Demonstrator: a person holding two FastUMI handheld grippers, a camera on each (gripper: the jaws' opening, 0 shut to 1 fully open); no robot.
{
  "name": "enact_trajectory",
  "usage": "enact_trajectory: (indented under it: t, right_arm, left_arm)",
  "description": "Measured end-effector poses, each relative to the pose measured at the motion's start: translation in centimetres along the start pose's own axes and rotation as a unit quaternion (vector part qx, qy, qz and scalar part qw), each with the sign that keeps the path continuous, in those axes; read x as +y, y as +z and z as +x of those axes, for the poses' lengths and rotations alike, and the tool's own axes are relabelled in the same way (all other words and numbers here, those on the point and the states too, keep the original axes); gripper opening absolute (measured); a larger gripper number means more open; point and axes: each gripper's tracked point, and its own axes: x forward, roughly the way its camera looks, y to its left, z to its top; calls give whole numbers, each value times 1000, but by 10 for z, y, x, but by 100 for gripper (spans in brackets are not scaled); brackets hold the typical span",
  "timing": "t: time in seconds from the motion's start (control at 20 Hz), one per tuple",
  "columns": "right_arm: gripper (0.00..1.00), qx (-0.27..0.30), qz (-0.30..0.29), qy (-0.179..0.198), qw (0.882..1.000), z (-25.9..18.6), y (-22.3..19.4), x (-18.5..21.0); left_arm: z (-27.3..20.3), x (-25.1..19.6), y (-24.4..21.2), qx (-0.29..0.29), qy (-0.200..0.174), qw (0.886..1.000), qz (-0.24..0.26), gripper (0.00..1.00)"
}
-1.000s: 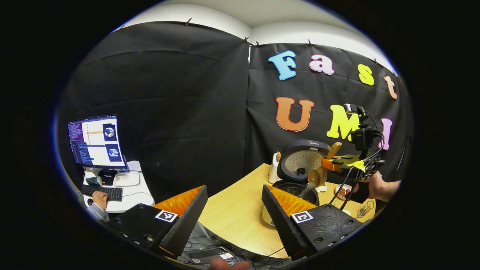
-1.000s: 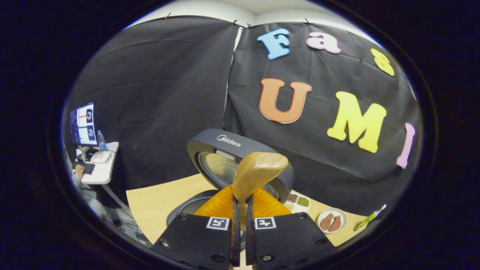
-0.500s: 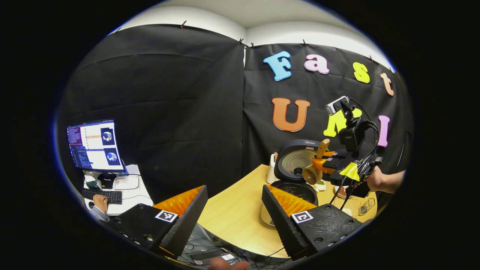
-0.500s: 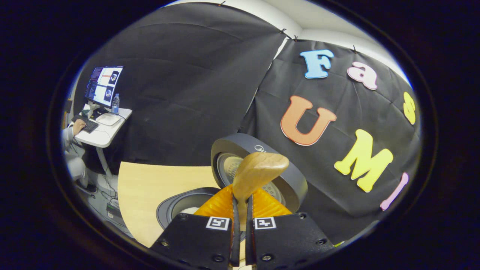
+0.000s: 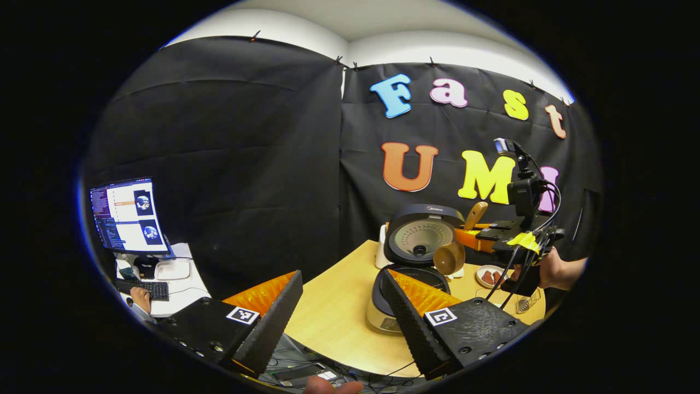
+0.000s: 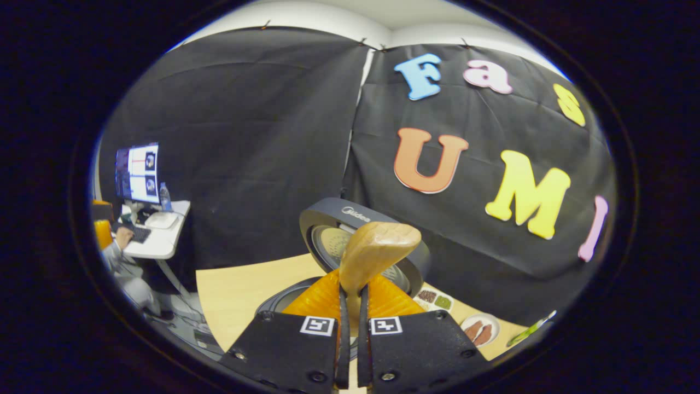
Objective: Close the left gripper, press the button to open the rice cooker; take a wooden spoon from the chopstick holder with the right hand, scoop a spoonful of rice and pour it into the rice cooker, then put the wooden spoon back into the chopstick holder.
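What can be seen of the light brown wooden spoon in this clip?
The light brown wooden spoon looks like smooth, plain wood. Both fingers of the right gripper press on its handle, whose end sticks up past them. In the left gripper view its round bowl hangs beside the open lid of the dark rice cooker, above the pot.

both views face the open rice cooker (image 5: 418, 243) (image 6: 333, 241), right nearer.

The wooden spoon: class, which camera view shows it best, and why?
The left gripper view: it shows the wooden spoon from the side, bowl and handle end both visible, held in the right tongs above the open rice cooker. The right gripper view shows just the handle end poking up between its own fingers.
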Motion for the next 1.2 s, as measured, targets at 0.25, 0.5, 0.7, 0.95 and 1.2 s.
enact_trajectory:
  t: [0.25, 0.5, 0.7, 0.95, 1.2]
  right_arm:
    - [11, 3, 119, -69, 991, -62, -24, -92]
    - [11, 9, 173, -199, 965, -153, -80, -223]
    - [11, 28, 206, -281, 937, -211, -133, -309]
    - [11, 60, 226, -334, 913, -231, -202, -388]
    - [11, 105, 262, -332, 900, -205, -273, -421]
  left_arm:
    - [14, -58, 3, 1, -64, 998, 20, 95]
    - [27, -121, 6, 2, -125, 992, 33, 95]
    - [32, -157, 15, -9, -147, 988, 35, 95]
    - [42, -177, 17, -8, -136, 990, 43, 95]
    - [41, -175, 14, 4, -111, 993, 49, 95]
